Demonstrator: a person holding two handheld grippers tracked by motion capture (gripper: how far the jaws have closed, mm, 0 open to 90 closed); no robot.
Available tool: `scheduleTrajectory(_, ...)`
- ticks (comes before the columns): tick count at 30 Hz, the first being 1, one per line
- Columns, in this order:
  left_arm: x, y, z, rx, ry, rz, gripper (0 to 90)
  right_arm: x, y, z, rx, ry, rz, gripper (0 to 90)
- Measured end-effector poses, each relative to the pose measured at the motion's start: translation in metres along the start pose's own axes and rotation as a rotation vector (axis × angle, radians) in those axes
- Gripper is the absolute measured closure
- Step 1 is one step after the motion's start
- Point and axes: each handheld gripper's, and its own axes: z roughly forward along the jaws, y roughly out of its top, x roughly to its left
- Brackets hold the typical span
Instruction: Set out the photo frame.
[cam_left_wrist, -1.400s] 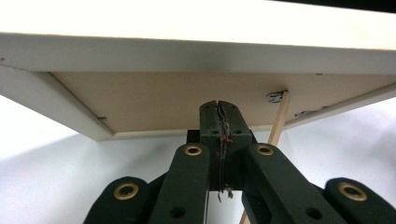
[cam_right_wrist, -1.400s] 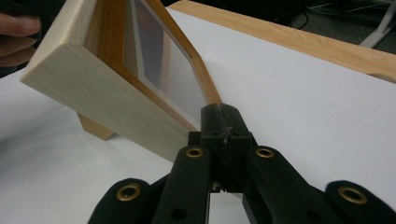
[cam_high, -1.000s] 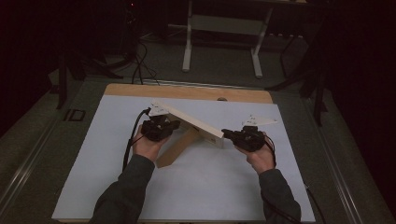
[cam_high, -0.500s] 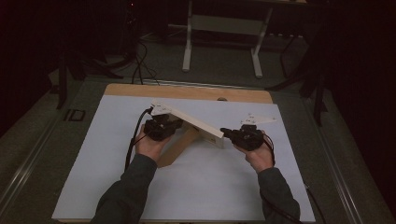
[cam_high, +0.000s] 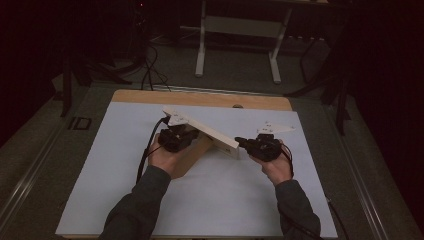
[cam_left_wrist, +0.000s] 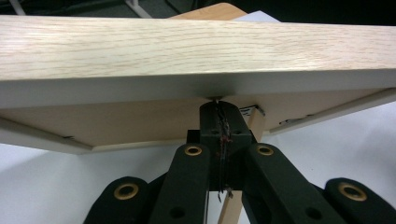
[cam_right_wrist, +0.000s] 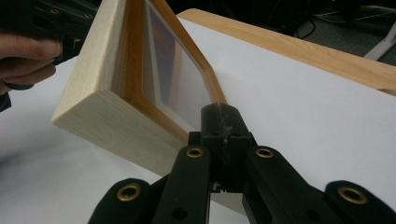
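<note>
A pale wooden picture frame (cam_high: 212, 134) stands tilted on the white sheet between my two hands, and its brown back prop (cam_high: 192, 156) reaches toward me. My left gripper (cam_high: 191, 134) is shut, and its tips (cam_left_wrist: 218, 105) press against the frame's back panel (cam_left_wrist: 116, 122) just under the thick top rail (cam_left_wrist: 187, 46). My right gripper (cam_high: 240, 142) is shut too. Its tips (cam_right_wrist: 219, 112) rest against the inner edge of the frame (cam_right_wrist: 107, 109) beside the glass (cam_right_wrist: 180, 79). Nothing sits between either pair of jaws. The left hand (cam_right_wrist: 25, 51) shows beyond the frame.
A white sheet (cam_high: 210, 200) covers the wooden table, whose bare far strip (cam_high: 200, 98) shows behind the frame. Beyond the table a white-legged stand (cam_high: 237, 30) and cables (cam_high: 147, 70) sit on the dark floor.
</note>
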Motion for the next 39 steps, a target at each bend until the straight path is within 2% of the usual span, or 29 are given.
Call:
scheduleTrajectory(4, -0.004, 0.0, 0.001, -0.001, -0.019, 0.012, 90.0, 0.002, 0.0, 0.0, -0.001, 0.005, -0.004, 89.9)
scheduleTrajectory(8, -0.012, 0.002, 0.003, 0.013, -0.02, 0.044, 90.0, 0.003, 0.0, -0.001, 0.0, 0.006, -0.007, 89.9)
scheduleTrajectory(18, -0.016, 0.003, 0.002, 0.013, -0.023, 0.056, 90.0, 0.006, 0.001, -0.001, -0.005, 0.01, -0.014, 89.9)
scheduleTrajectory(21, -0.018, 0.004, 0.002, 0.013, -0.035, 0.063, 90.0, 0.006, 0.001, -0.001, -0.007, 0.01, -0.013, 89.9)
scheduleTrajectory(26, -0.026, 0.005, 0.002, 0.02, -0.041, 0.096, 90.0, 0.006, 0.001, -0.001, -0.007, 0.014, -0.012, 89.9)
scheduleTrajectory(32, -0.026, 0.006, 0.003, 0.021, -0.042, 0.089, 90.0, 0.007, 0.001, -0.002, -0.004, 0.02, -0.02, 90.0)
scheduleTrajectory(39, -0.03, 0.005, 0.005, 0.024, -0.061, 0.104, 90.0, 0.009, 0.0, -0.002, -0.01, 0.026, -0.019, 90.0)
